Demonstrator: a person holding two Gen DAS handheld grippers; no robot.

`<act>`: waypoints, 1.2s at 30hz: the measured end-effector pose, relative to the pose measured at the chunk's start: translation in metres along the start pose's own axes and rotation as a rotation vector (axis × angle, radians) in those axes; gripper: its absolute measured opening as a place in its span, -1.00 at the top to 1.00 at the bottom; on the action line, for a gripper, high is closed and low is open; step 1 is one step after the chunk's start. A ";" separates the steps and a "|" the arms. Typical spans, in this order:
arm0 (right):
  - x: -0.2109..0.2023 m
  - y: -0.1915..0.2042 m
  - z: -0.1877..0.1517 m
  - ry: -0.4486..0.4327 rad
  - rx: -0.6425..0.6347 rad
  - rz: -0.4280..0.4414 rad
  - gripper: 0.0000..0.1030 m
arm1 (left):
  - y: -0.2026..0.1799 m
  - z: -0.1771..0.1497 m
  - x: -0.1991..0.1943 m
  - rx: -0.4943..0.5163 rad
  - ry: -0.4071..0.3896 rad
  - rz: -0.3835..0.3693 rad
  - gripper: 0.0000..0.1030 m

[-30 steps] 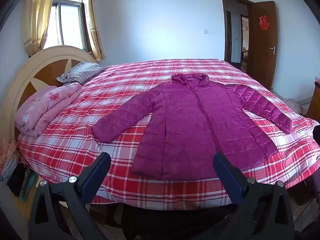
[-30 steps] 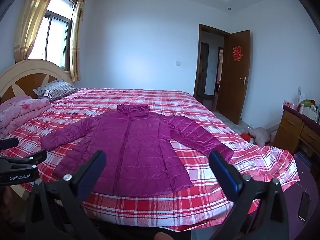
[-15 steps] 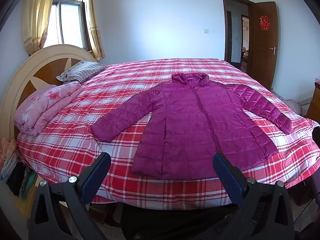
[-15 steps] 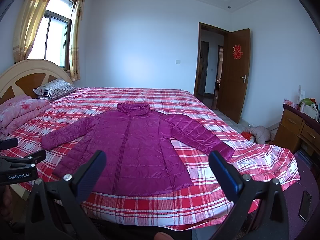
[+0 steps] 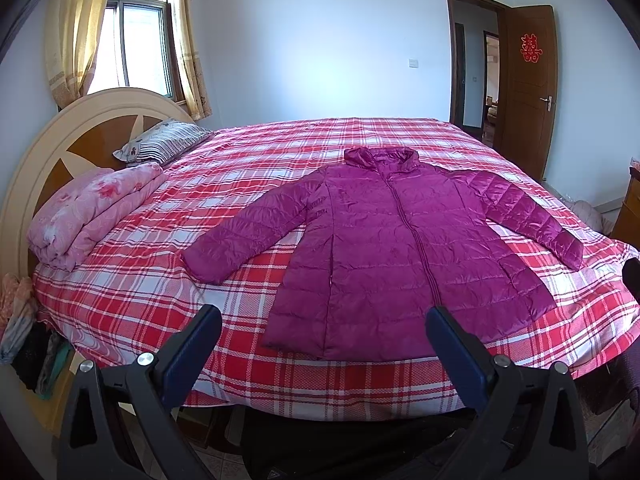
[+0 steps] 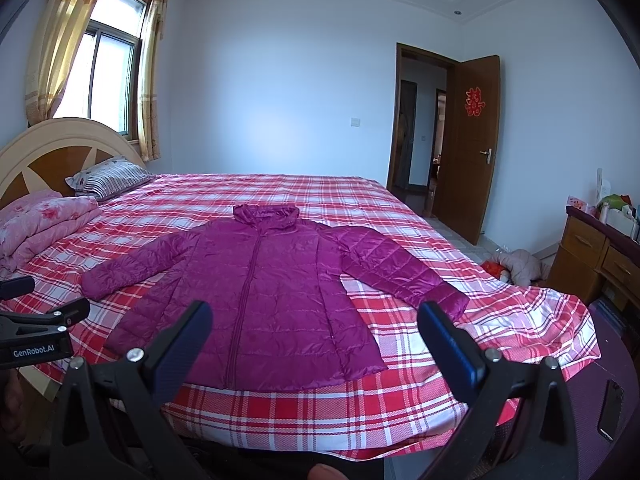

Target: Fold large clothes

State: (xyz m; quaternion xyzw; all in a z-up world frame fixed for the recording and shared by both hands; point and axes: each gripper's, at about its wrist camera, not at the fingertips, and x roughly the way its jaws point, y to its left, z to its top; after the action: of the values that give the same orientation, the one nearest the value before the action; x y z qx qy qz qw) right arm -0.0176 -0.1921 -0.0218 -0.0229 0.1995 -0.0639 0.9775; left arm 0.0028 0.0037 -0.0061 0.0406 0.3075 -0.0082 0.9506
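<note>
A magenta quilted jacket [image 5: 396, 248] lies flat and zipped on the red plaid bed [image 5: 132, 296], collar away from me, both sleeves spread out. It also shows in the right wrist view [image 6: 272, 292]. My left gripper [image 5: 322, 320] is open and empty, held off the bed's near edge in front of the jacket's hem. My right gripper [image 6: 314, 316] is open and empty, also short of the near edge, facing the hem. The left gripper's side [image 6: 36, 336] shows at the left of the right wrist view.
A folded pink quilt [image 5: 88, 212] and a striped pillow [image 5: 160, 146] lie by the headboard [image 5: 48, 152] on the left. A wooden dresser [image 6: 600, 256] stands at the right, with clothes on the floor [image 6: 516, 266]. An open door [image 6: 468, 156] is beyond the bed.
Both views have shifted very slightly; the jacket lies as before and both grippers stay open.
</note>
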 end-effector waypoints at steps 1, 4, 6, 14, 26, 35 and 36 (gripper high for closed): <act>0.001 0.000 0.000 0.001 0.001 0.000 -1.00 | 0.000 0.000 0.001 -0.003 0.001 0.001 -0.98; 0.001 -0.001 0.000 0.002 0.001 0.001 -1.00 | 0.001 0.000 0.001 -0.009 0.001 0.000 -0.98; 0.002 -0.001 -0.001 0.005 0.002 0.000 -1.00 | 0.001 0.001 0.001 -0.010 0.001 0.000 -0.98; 0.003 0.000 -0.003 0.007 0.003 -0.001 -1.00 | 0.006 0.002 0.002 -0.023 0.006 -0.003 -0.98; 0.004 0.002 -0.005 0.018 0.006 0.002 -1.00 | 0.009 0.003 0.004 -0.030 0.014 -0.008 -0.98; 0.005 0.004 -0.006 0.022 0.006 0.004 -1.00 | 0.009 0.002 0.006 -0.026 0.020 -0.012 -0.98; 0.005 0.004 -0.007 0.023 0.008 0.004 -1.00 | 0.009 0.002 0.006 -0.026 0.021 -0.013 -0.98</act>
State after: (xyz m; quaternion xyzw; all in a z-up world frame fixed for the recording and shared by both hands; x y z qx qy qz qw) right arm -0.0154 -0.1888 -0.0304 -0.0178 0.2104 -0.0631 0.9754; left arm 0.0093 0.0124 -0.0071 0.0264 0.3177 -0.0098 0.9478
